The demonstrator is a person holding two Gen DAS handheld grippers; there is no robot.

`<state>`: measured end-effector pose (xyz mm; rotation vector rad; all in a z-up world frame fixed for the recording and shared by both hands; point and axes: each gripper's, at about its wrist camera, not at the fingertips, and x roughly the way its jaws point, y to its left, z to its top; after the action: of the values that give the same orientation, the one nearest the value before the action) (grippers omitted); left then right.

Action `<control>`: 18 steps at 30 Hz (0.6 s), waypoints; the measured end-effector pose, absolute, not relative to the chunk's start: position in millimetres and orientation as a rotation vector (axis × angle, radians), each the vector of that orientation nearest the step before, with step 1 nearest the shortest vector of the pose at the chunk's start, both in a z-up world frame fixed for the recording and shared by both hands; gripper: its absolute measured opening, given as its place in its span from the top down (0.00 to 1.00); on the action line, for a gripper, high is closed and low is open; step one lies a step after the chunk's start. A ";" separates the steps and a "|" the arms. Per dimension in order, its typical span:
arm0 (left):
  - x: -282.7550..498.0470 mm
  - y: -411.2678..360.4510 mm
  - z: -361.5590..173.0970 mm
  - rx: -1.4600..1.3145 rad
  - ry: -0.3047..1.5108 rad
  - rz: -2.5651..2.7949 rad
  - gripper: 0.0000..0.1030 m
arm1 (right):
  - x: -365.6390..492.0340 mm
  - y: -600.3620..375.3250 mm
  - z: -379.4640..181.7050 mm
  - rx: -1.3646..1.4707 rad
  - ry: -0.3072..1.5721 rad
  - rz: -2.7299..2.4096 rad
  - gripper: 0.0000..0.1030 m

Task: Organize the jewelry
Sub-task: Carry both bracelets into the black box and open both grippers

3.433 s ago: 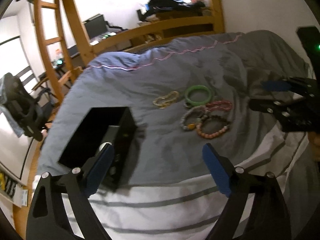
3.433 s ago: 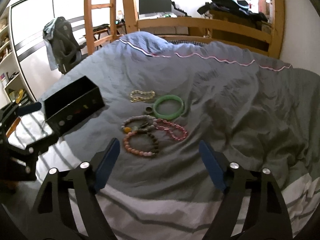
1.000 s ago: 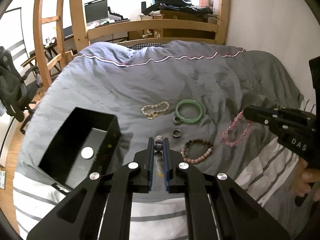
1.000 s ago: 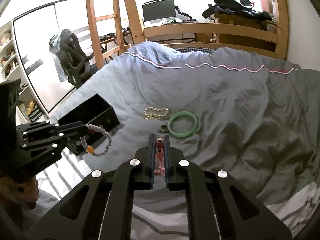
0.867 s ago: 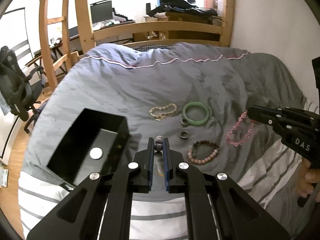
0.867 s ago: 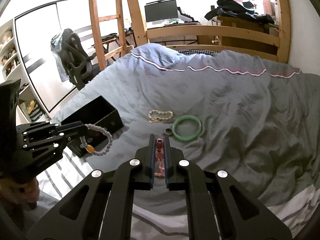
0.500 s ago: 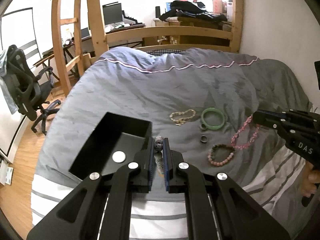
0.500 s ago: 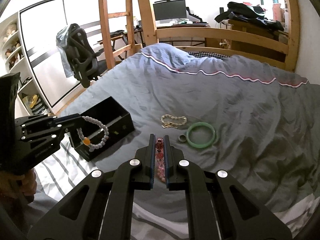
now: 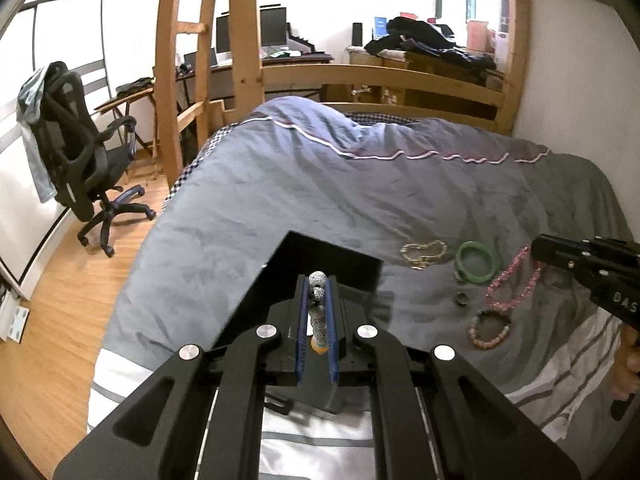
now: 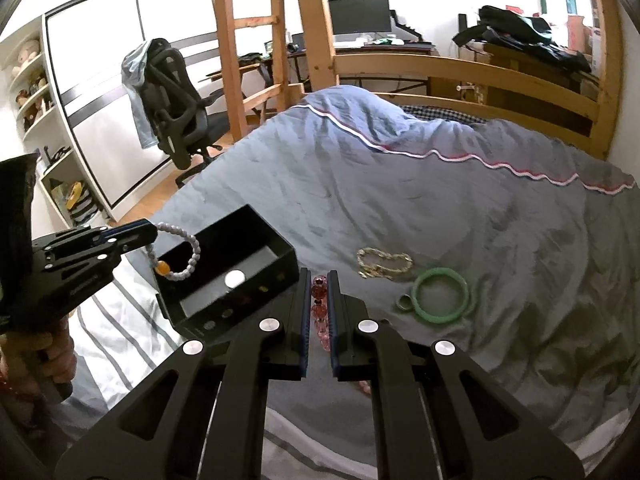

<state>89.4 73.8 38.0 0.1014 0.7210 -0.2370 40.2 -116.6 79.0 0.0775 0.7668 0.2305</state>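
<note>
Two grippers pinching: your left gripper [image 9: 318,288] holds the white bead bracelet [image 10: 182,256] over the black box [image 10: 256,248]; your right gripper [image 10: 319,280] holds the pink bracelet [image 9: 514,280]. Farther, green bangle [image 10: 440,294] and gold chain [image 10: 384,263] lie on the duvet [image 10: 440,200].

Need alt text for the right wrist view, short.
Right gripper shut on a pink bead bracelet above a grey duvet. At left, the left gripper dangles a white bead bracelet over an open black box; a gold chain, green bangle and ring lie at right.
</note>
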 end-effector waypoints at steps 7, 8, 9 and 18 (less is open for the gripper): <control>102.4 93.0 34.8 0.049 0.730 -0.229 0.92 | 63.3 -85.0 84.8 0.070 0.770 0.268 0.92; 104.7 95.3 33.7 0.053 0.731 -0.225 0.92 | 67.7 -79.8 84.6 0.070 0.774 0.276 0.92; 105.4 96.9 32.3 0.052 0.734 -0.222 0.92 | 70.5 -75.6 84.1 0.067 0.776 0.281 0.92; 120.7 111.2 23.2 -0.013 0.771 -0.220 0.92 | 99.0 -31.0 73.8 0.000 0.784 0.322 0.92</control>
<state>120.7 111.2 23.2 -0.0130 0.7708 -0.2200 99.0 -31.0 73.8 -0.0004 0.7843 0.3216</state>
